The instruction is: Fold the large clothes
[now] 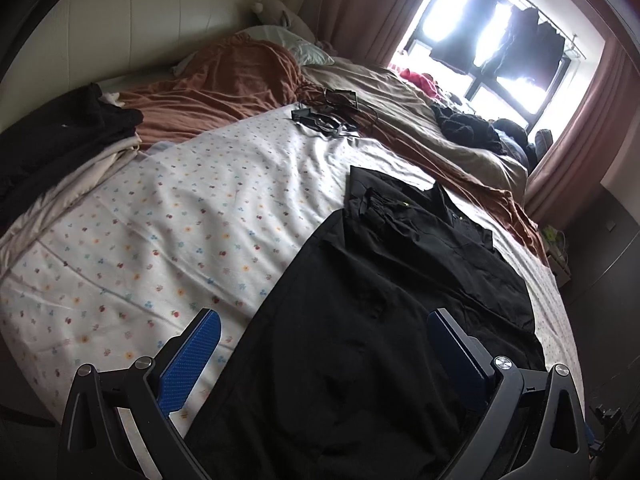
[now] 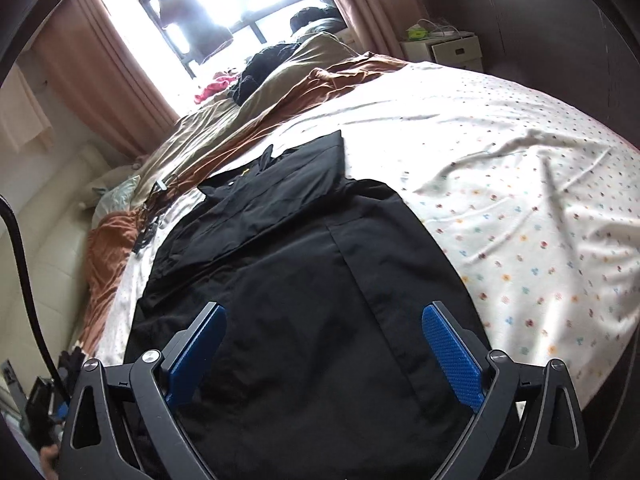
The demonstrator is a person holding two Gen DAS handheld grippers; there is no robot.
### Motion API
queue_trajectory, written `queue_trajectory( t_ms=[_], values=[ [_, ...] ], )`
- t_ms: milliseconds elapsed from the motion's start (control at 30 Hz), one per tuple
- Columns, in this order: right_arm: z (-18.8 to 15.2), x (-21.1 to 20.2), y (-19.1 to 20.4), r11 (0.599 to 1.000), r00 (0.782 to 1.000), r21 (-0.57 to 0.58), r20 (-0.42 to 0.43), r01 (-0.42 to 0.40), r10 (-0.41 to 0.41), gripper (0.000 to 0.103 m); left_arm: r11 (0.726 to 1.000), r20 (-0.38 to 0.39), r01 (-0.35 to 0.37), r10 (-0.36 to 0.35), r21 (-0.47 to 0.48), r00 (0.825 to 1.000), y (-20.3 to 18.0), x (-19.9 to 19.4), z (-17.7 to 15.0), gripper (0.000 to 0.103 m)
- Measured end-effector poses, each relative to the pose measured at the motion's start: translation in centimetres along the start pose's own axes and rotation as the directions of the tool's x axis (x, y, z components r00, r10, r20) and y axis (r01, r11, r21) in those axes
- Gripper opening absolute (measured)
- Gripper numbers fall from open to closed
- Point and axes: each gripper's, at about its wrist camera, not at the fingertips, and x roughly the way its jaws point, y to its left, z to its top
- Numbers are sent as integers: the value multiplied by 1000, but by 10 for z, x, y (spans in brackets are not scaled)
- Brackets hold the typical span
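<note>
A large black garment (image 1: 380, 300) lies spread flat on the white floral bed sheet (image 1: 160, 232), its collar end toward the window. It also shows in the right wrist view (image 2: 304, 272). My left gripper (image 1: 324, 320) is open above the garment's near left edge, one blue pad over the sheet, the other over the cloth. My right gripper (image 2: 324, 316) is open above the garment's near end, both pads over black cloth. Neither holds anything.
A brown and beige duvet (image 1: 224, 80) is bunched along the far side of the bed. Black clothes (image 1: 60, 136) are piled at the left. Cables and a small device (image 1: 328, 116) lie mid-bed. A white nightstand (image 2: 452, 48) stands beyond the bed.
</note>
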Motion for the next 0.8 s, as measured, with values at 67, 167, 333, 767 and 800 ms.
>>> queue_trajectory(
  t_ms=[67,167,333,767,800],
  values=[
    [-9,-9,-15,1000,1000,14,-3,1,-1,99,1000,-8,4,-4,22,1000,8,-11,-4,103],
    [-20,-22,-36,999,1000,27,-6,17,-17,99,999,-4,8,-8,44,1000,19,-27,-10,102],
    [-40,-48,-73,998,1000,62,14,1,-2,98,998,-27,22,-21,51,999,38,-43,-28,91],
    [-92,-67,-152,981,993,156,-4,-116,118,87,997,-145,77,-80,-27,986,98,-52,-89,62],
    [-94,-66,-154,979,992,158,-3,-127,129,86,996,-151,83,-87,-34,985,101,-52,-91,60]
  ],
)
